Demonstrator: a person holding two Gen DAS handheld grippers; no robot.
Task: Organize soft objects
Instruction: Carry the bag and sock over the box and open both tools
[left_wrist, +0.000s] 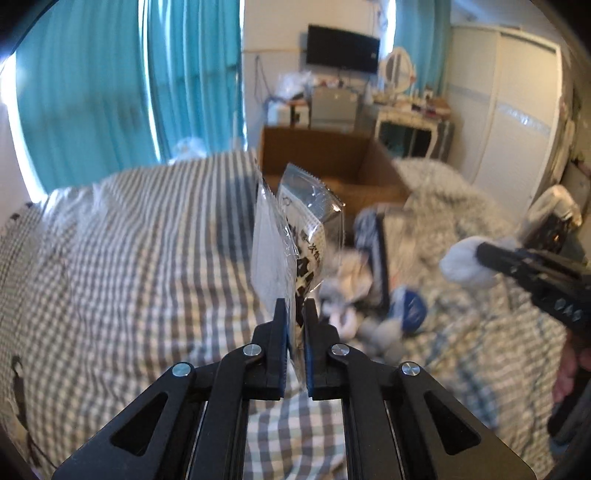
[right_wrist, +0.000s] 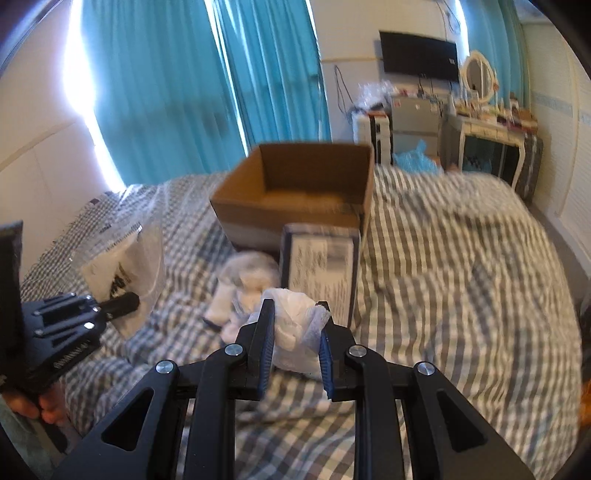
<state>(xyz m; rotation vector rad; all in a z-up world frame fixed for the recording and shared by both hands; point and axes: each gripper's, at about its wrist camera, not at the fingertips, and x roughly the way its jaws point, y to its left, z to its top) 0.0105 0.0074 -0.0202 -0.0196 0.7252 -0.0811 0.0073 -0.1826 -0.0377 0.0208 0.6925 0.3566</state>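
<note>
Over a bed (right_wrist: 461, 266) with a grey-and-white checked cover, both grippers are raised, each with a load. Left gripper (left_wrist: 295, 314): jaws nearly together, pinching the lower edge of a clear plastic packet (left_wrist: 291, 229) with white and black-printed contents; the packet stands upright above the fingertips, clear of the cover. In the right view the same packet hangs at far left, off that gripper's tip. Right gripper (right_wrist: 295, 314): jaws clamped on a white soft bundle (right_wrist: 295, 332), which bulges between the blue pads and fills the gap. From the left view this bundle shows as a white lump at the tip of the right gripper, out to the right. An open cardboard box (right_wrist: 295, 192) sits on the bed beyond both grippers, inside bare as far as visible. Just in front of the box leans a flat printed pack with a dark blue border (right_wrist: 319, 266), and beside it lies a blurred heap of grey-white soft items (right_wrist: 243, 284). Teal curtains (right_wrist: 166, 92) behind.
</note>
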